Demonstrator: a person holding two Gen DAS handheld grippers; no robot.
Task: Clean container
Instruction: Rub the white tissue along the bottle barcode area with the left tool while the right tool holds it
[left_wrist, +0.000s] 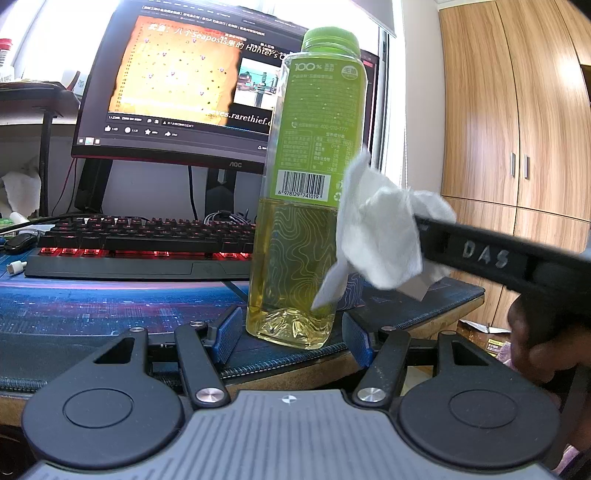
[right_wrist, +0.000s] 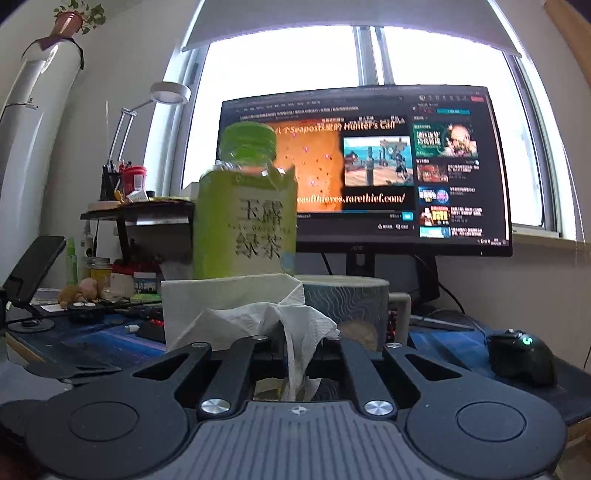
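A clear bottle (left_wrist: 295, 229) with a green cap and green label, about half full of yellow tea, stands upright on the desk mat (left_wrist: 110, 306). My left gripper (left_wrist: 291, 334) has its blue pads (left_wrist: 227, 332) against the bottle's base on both sides. From the right, my right gripper (left_wrist: 419, 229) is shut on a crumpled white tissue (left_wrist: 380, 229) that rests against the bottle's right side. In the right wrist view the tissue (right_wrist: 269, 317) bunches between the shut fingers of the right gripper (right_wrist: 295, 343), with the bottle (right_wrist: 245, 218) close behind it.
A lit monitor (left_wrist: 192, 85) and a red-backlit keyboard (left_wrist: 140, 243) stand behind the bottle. A patterned mug (right_wrist: 347, 306) is just right of it and a black mouse (right_wrist: 522, 356) further right. The desk's front edge (left_wrist: 295, 373) lies under my left gripper. A wooden wardrobe (left_wrist: 517, 110) is at the right.
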